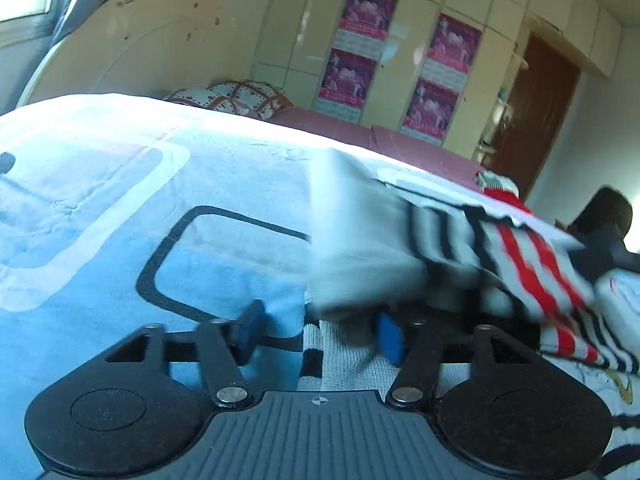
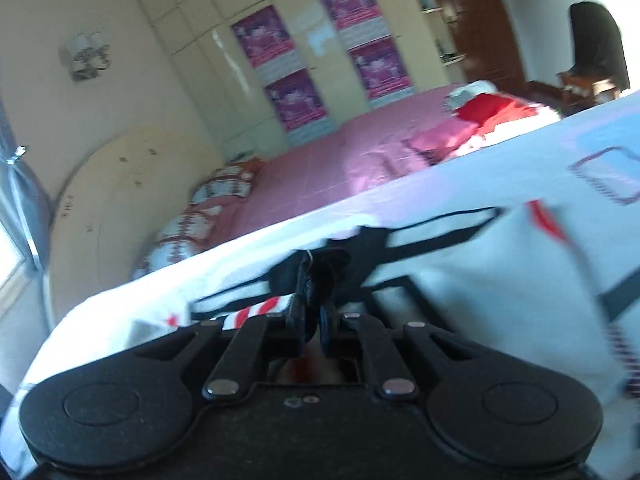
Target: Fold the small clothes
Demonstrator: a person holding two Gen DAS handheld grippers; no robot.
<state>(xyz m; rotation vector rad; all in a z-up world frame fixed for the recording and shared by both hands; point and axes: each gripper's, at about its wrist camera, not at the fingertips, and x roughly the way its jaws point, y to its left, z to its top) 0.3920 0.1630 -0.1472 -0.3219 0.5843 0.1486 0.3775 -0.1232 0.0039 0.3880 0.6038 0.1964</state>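
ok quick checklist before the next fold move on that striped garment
1. Right gripper shut on the striped garment: ok, fingers are pinched on dark fabric.
2. Left gripper gripping: not ok, its fingers stand apart, cloth only lying between them.
3. Garment flat: not ok, a white fold is lifted and bunched.
4. Blue sheet under the work smooth: ok.
5. Fold edge alignment: cannot tell, motion blur.
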